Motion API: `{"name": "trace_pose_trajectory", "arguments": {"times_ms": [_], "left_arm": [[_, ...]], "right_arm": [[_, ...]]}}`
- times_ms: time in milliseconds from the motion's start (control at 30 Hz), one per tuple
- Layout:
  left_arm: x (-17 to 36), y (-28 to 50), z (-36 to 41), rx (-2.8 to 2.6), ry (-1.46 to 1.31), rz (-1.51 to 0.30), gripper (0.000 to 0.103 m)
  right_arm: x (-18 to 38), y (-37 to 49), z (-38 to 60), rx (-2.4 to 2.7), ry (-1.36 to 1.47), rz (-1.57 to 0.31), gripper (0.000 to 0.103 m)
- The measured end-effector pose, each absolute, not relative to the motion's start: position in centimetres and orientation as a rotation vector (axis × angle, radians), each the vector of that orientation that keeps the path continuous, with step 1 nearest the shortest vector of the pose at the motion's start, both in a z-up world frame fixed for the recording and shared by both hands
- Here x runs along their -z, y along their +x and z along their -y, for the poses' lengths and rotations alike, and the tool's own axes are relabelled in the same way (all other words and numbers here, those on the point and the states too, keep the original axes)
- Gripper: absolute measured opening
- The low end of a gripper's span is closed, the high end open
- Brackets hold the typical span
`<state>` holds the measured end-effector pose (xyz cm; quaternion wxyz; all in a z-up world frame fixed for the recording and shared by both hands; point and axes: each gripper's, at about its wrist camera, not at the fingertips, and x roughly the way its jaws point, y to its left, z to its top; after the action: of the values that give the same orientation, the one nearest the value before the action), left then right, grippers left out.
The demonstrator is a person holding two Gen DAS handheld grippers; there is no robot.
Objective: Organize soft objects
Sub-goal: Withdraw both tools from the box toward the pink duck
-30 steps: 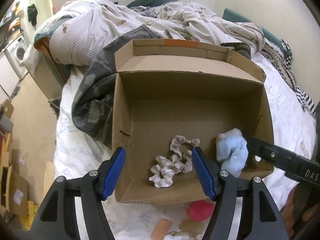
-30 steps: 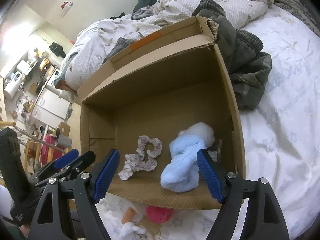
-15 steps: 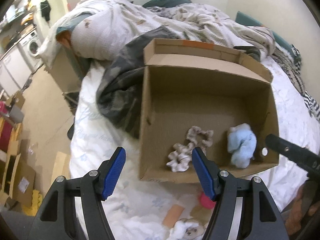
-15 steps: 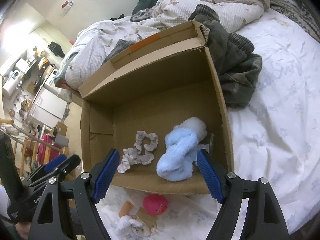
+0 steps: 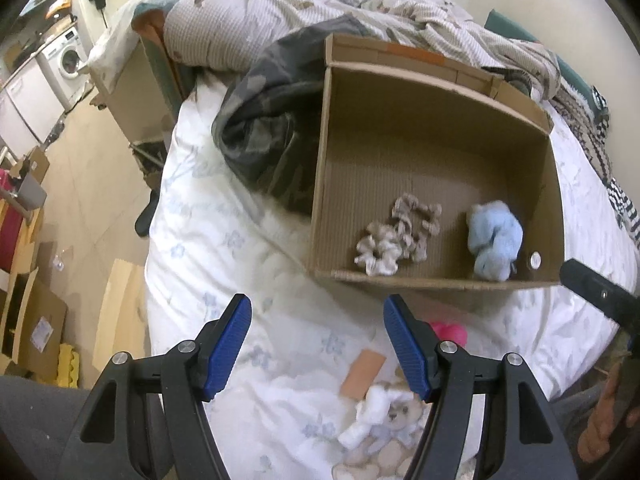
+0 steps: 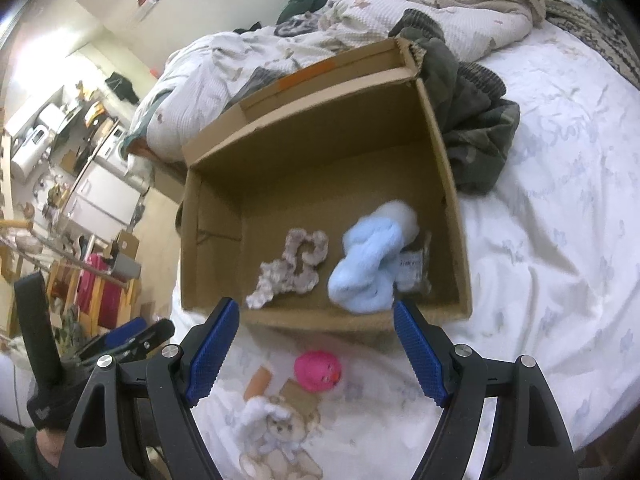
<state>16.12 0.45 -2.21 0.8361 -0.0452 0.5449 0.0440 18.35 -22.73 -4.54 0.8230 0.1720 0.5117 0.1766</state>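
An open cardboard box (image 5: 440,284) (image 6: 200,240) lies on the white bed. Inside it are beige scrunchies (image 5: 396,232) (image 6: 292,268) and a light blue fluffy cloth (image 5: 494,240) (image 6: 368,264). In front of the box on the sheet lie a pink round plush (image 6: 318,370) (image 5: 450,332), a small tan piece (image 5: 362,372) (image 6: 260,382) and a white-and-beige teddy toy (image 5: 384,416) (image 6: 272,424). My left gripper (image 5: 316,348) is open and empty, above the sheet in front of the box. My right gripper (image 6: 316,352) is open and empty, above the pink plush.
A dark camouflage garment (image 5: 264,136) (image 6: 472,120) lies behind the box. A rumpled quilt (image 5: 280,12) covers the far bed. The bed edge drops to the floor on the left (image 5: 80,184), with cardboard boxes and appliances beyond.
Both grippers have pulled back from the box towards the bed's near edge. The items in front of the box have come into view. The box contents have not moved.
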Motion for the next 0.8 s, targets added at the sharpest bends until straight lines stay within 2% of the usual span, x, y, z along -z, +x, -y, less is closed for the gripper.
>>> {"name": "trace_pose_trajectory", "arguments": {"times_ms": [600, 800], "left_arm": [[6.2, 13.8, 0.8, -0.017, -0.081, -1.327, 0.066], [7.7, 14.2, 0.5, 0.011, -0.164, -1.399, 0.066]], "right_arm": [[8.5, 15.7, 21.0, -0.389, 0.370, -1.251, 0.084], [9.3, 16.1, 21.7, -0.361, 0.410, -1.282, 0.084]]}}
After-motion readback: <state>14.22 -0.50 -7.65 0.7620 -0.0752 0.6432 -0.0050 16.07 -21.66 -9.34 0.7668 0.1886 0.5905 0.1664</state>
